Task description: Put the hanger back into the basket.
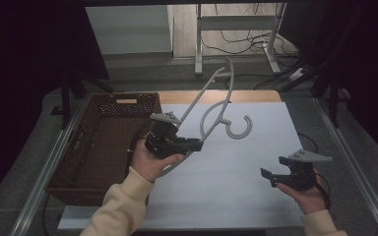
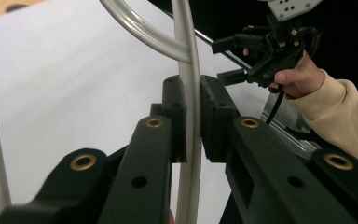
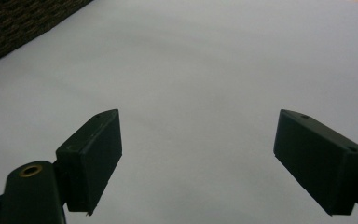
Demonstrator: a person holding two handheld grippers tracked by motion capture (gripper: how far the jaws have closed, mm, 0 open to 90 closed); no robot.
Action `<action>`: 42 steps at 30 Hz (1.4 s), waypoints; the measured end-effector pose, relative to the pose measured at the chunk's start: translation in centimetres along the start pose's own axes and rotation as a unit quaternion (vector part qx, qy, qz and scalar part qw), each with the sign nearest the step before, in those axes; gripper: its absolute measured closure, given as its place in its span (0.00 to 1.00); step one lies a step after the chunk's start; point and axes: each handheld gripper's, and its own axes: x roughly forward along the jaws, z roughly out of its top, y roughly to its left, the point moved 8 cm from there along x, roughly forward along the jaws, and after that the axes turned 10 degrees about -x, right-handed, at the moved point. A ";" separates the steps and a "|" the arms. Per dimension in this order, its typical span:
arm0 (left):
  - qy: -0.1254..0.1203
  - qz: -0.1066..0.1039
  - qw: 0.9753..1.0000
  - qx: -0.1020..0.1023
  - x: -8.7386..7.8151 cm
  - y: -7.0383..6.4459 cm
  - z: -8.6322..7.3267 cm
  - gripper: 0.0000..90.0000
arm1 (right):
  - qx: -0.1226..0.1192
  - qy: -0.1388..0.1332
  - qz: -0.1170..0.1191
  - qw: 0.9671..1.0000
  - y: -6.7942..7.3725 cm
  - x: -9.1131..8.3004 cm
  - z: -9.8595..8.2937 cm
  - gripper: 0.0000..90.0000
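A white surface point(image 1: 256, 196) fills the centre and lower right of the high view, with a strip of bare wood showing along its far edge. To its left, at the left of the frame, stands a dark brown woven basket point(image 1: 98, 147), its long side running along the edge of the white sheet.

A pale grey clothes hanger point(image 1: 211, 105) is held up above the middle of the surface, tilted, one arm rising toward the upper centre of the frame and its hook point(image 1: 240, 129) curling open at centre right, just over the sheet. The left gripper point(image 1: 189, 145), held in the person's left hand point(image 1: 150, 162) at centre left of the high view, is clamped on the hanger's lower bar; in the left gripper view the two black jaws press on either side of the grey rod point(image 2: 189, 107), which runs straight up between them.

The right gripper point(image 1: 270, 175), in the right hand point(image 1: 307, 194) at the lower right of the high view, hangs over the white sheet well apart from the hanger. In the right gripper view its jaws stand wide apart with only bare surface point(image 3: 191, 70) between them.
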 end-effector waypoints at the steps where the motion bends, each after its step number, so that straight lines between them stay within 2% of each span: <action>1: -0.001 0.000 1.000 0.001 -0.3 0.1 0.1 0.90 | -0.001 0.000 0.000 1.000 0.0 0.0 0.0 0.17; 4: -0.007 -0.003 1.000 -0.002 -1.2 0.5 0.4 0.90 | -0.001 0.002 0.001 1.000 0.0 0.1 0.0 0.17; 17: -0.019 0.018 0.999 -0.018 -3.7 3.1 0.1 0.90 | -0.002 0.006 0.002 1.000 0.1 0.2 -0.1 0.17; 29: -0.020 0.028 0.999 -0.035 -5.3 5.3 -0.7 0.90 | -0.002 0.011 0.002 1.000 0.1 0.3 -0.2 0.17; 39: -0.021 0.042 0.998 -0.046 -7.1 7.2 -1.3 0.90 | -0.002 0.014 0.012 1.000 0.3 0.4 -0.3 0.17; 42: -0.021 0.043 0.998 -0.045 -7.6 7.8 -1.5 0.90 | -0.004 0.016 0.013 1.000 0.3 0.5 -0.3 0.17</action>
